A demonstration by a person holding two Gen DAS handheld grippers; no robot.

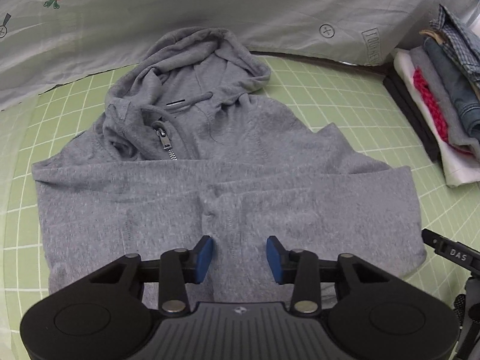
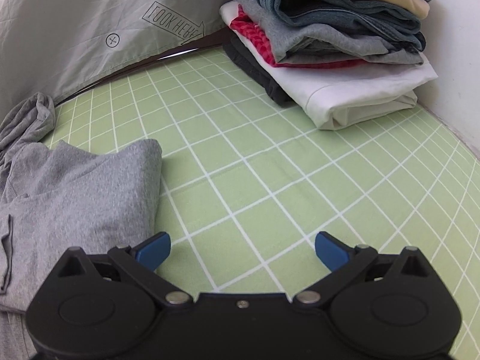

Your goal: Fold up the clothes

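The left gripper (image 1: pixel 240 256) was held spread and empty over a grey hoodie (image 1: pixel 210 174) laid on the green grid mat (image 1: pixel 345 96), both sleeves crossed over its front; the right gripper (image 2: pixel 243 247), spread wider, hovered beside it. A lengthwise fold seemingly remained, requiring the hem to be pinched.

Right gripper (image 2: pixel 242 250), fingers (image 2: pixel 154 252) wide apart, over green grid mat (image 2: pixel 270 180) beside grey hoodie (image 2: pixel 75 192).

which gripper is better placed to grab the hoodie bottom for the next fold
Left. The left gripper is open directly over the grey hoodie's lower middle, fabric between its pads. The right gripper, also open, sits over bare green mat beside the hoodie's edge.
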